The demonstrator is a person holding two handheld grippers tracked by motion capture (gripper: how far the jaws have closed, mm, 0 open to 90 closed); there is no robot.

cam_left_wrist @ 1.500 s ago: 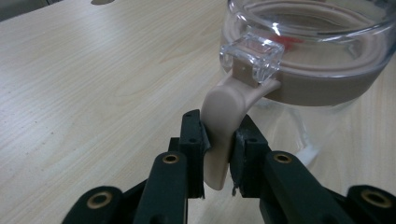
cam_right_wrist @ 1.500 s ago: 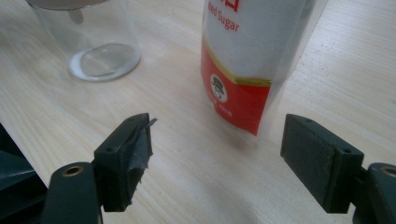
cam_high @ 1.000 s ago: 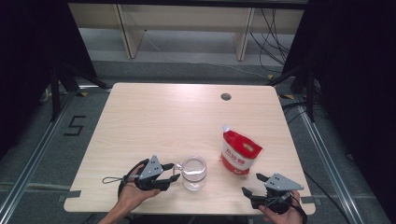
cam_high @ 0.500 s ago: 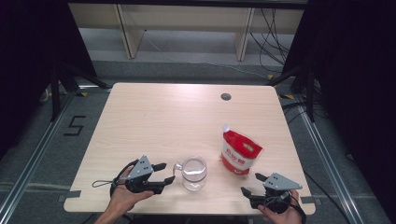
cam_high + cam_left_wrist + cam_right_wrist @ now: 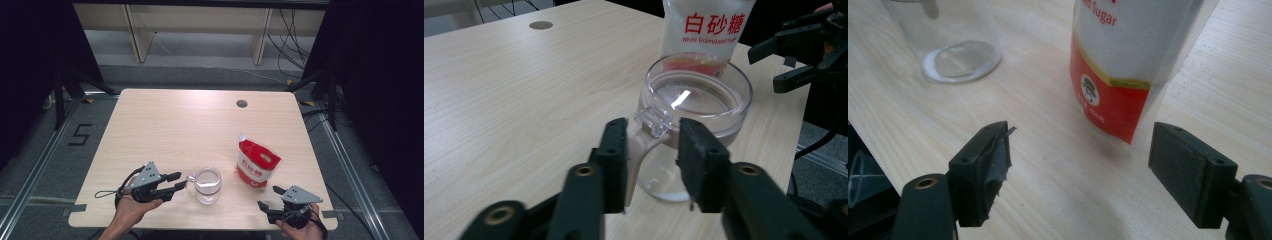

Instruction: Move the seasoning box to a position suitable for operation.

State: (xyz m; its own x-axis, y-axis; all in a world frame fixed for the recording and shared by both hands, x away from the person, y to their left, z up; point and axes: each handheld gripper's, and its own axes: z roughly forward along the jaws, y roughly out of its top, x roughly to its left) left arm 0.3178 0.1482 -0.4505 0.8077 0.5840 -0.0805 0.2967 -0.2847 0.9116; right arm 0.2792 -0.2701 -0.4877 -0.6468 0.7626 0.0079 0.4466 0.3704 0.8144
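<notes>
The left tongs have just been closing, and the handle of the glass mug now sits between their jaws. In the left gripper view one pad looks to lie against the handle's side while the other stands a little off it, so I cannot tell that the grip is firm; I'd judge the hand is about to take the mug by its handle. A second ago these tongs lay nearer the handle with jaws wider; they backed off toward the person, then came in again narrower.

The left hand comes in low from the counter's near edge, palm under the tool, the tongs pointing level and sideways at the mug, which stands upright just ahead of their tips.

The right tongs rest wide apart near the counter's front corner, nothing between the jaws, the right hand unmoved since a second ago. They point toward the bag of sugar, which stands upright just beyond them, apart from the pads.

Beyond both tongs the mug and bag stand side by side, near but not touching. Farther off lies a small round cable hole.
</notes>
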